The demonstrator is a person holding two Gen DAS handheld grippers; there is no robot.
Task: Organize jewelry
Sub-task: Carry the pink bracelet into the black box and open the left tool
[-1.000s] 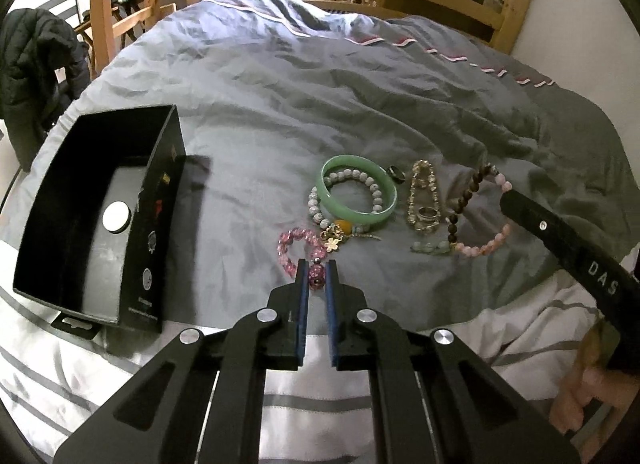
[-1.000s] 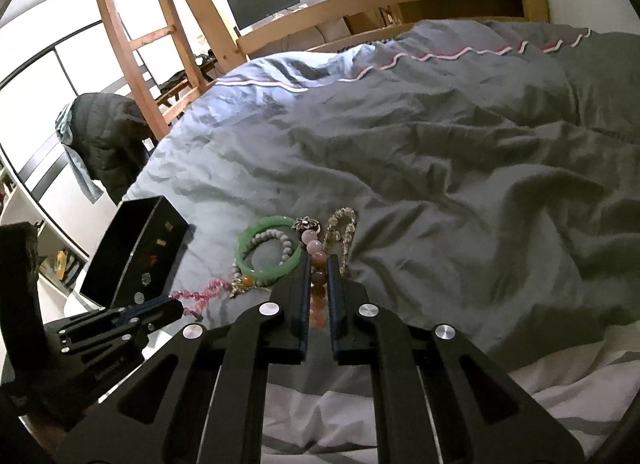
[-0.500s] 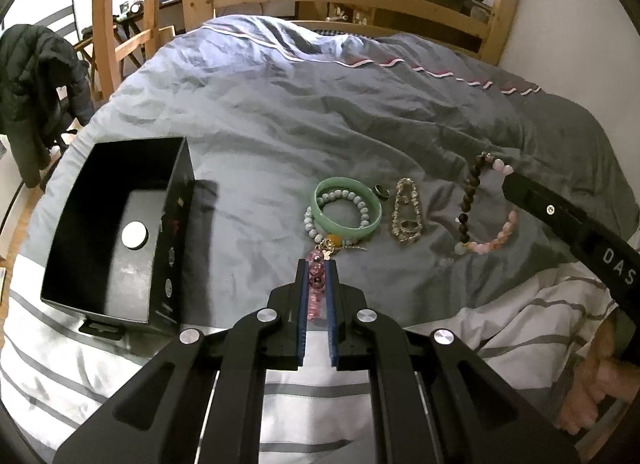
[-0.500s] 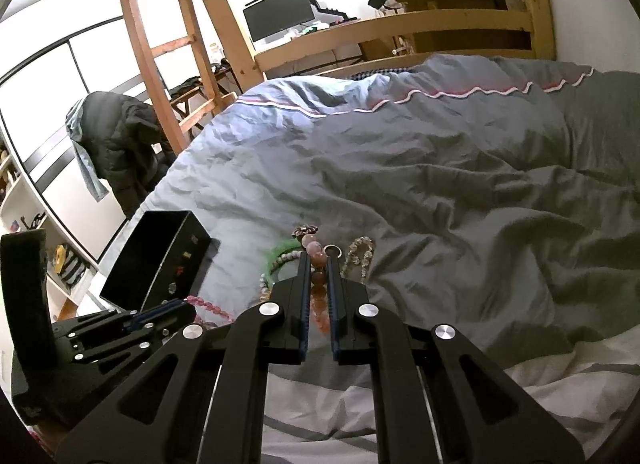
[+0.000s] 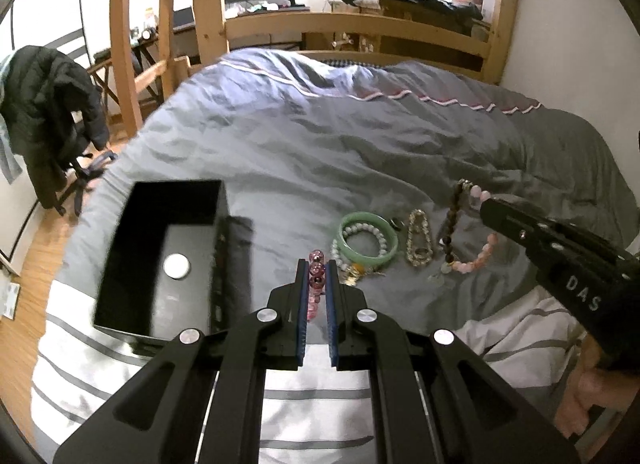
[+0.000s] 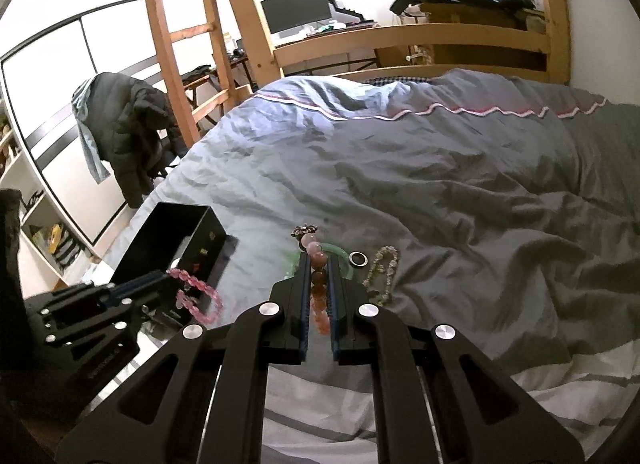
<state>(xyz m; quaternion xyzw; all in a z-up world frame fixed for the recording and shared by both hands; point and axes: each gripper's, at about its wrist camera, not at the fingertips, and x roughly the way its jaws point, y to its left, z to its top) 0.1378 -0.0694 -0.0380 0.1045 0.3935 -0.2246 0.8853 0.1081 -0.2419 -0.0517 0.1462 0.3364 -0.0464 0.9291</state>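
A grey duvet point(image 5: 320, 144) covers the bed, and on its near left part stands an open black box point(image 5: 160, 256) with a round silver disc point(image 5: 176, 266) on its floor. To the right of the box lies a cluster of jewelry: a pale green bangle point(image 5: 368, 234) with a white bead bracelet point(image 5: 366, 236) inside it, then a gold chain bracelet point(image 5: 418, 242) just beside it.

The left gripper point(image 5: 316, 276) has its fingers pinching a pink crystal bead bracelet point(image 5: 315, 278), held above the duvet near the box. The right gripper point(image 6: 319, 276) has its fingers clamped on a brown-and-pink bead bracelet point(image 6: 319, 284).

The left wrist view shows that bracelet's full loop hanging off the bed; the right wrist view shows the pink loop dangling, plus a dark ring point(image 6: 358, 259) near the bangle.
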